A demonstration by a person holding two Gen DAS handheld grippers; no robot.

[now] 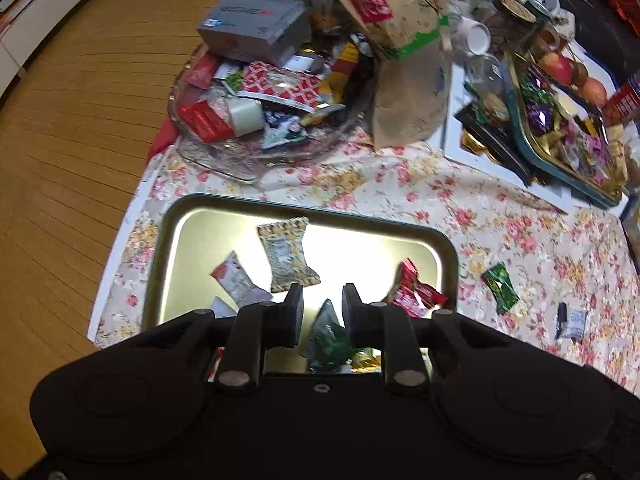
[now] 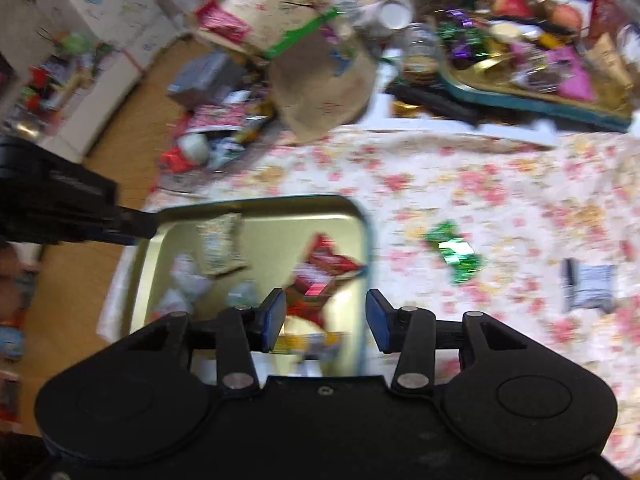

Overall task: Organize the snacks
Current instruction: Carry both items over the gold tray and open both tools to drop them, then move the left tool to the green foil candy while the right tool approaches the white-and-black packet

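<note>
Both my tools hang over the metal tray (image 1: 448, 248). My left tool (image 1: 318, 300) stands slightly parted, gripping nothing; my right tool (image 2: 326, 312) gapes empty. The green candy (image 2: 454, 254) lies right of centre on the floral surface (image 2: 500, 184): light, crinkly, slippery; I'd pinch its middle.

A matte black left gripper (image 1: 322, 306) with silver pivot screws was seen; the black right gripper (image 2: 326, 316) was fitted with blue pads (image 2: 378, 318).
</note>
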